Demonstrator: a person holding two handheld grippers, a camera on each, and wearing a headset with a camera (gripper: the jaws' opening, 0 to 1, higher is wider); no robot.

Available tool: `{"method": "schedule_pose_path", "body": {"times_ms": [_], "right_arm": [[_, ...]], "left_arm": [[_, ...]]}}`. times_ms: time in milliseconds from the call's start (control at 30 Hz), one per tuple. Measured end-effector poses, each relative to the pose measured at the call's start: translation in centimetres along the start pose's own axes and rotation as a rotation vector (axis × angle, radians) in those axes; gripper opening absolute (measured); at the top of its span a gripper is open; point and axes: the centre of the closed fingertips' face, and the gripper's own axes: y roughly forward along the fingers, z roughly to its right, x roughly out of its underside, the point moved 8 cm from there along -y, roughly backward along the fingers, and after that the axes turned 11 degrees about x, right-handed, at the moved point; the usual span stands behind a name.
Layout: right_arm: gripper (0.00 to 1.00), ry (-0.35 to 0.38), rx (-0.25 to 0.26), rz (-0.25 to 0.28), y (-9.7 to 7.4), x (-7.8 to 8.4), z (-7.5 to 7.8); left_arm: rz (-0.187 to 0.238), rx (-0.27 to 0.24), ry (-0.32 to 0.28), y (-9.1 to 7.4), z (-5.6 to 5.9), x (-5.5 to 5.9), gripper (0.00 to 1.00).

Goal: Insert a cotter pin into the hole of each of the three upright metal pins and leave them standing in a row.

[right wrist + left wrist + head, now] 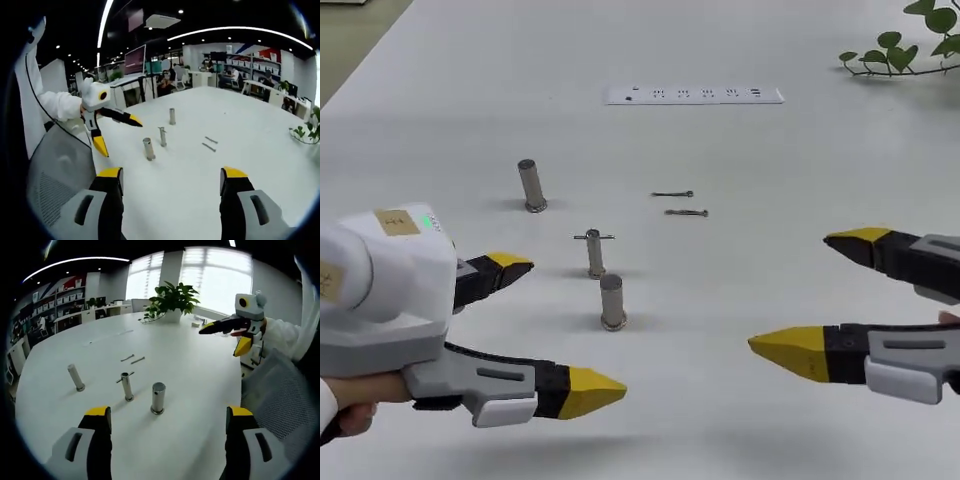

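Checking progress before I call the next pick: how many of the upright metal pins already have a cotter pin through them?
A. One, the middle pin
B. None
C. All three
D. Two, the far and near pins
A: only the middle pin carries a cotter pin across its top. The far pin and near pin are bare, and two loose cotter pins lie on the table.

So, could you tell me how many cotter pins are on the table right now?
3. One cotter pin sits crosswise through the middle upright pin; two more lie loose side by side to its right: the farther one and the nearer one. None appears hidden.
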Motion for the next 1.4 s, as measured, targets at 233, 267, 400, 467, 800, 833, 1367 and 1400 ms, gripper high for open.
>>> {"method": "schedule_pose_path", "body": {"times_ms": [233,267,400,467,800,833,1367,1400], "right_arm": [[0.72,-0.139,-0.057,-0.031,1.8,-2.3,1.5],[0.71,-0.179,-0.076,-0.054,2.5,-2.4,2.4],[0.68,-0.287,-0.129,-0.103,4.4,-3.6,3.7],[0.64,-0.322,-0.137,-0.118,5.2,-4.4,4.0],[0.62,-0.386,-0.255,-0.183,9.0,-6.4,3.6],[0.62,-0.397,-0.263,-0.200,9.3,-6.3,3.6],[0.49,-0.492,-0.359,-0.373,13.9,-5.9,4.5],[0.48,-0.498,-0.374,-0.388,14.2,-5.8,4.7]], "left_arm": [[0.049,-0.010,-0.022,-0.9,0.3,-0.4,0.98],[0.048,-0.010,-0.024,-1.0,0.3,-0.4,0.99],[0.085,-0.017,-0.052,-1.6,0.3,-0.3,0.99],[0.084,-0.024,-0.051,-1.8,0.3,-0.2,0.99],[0.074,-0.028,-0.060,-2.3,0.6,0.6,0.96],[0.071,-0.028,-0.059,-2.2,0.6,0.7,0.96],[0.151,-0.058,-0.092,-3.0,0.4,0.3,0.93],[0.153,-0.060,-0.096,-3.0,0.4,0.3,0.93]]}}
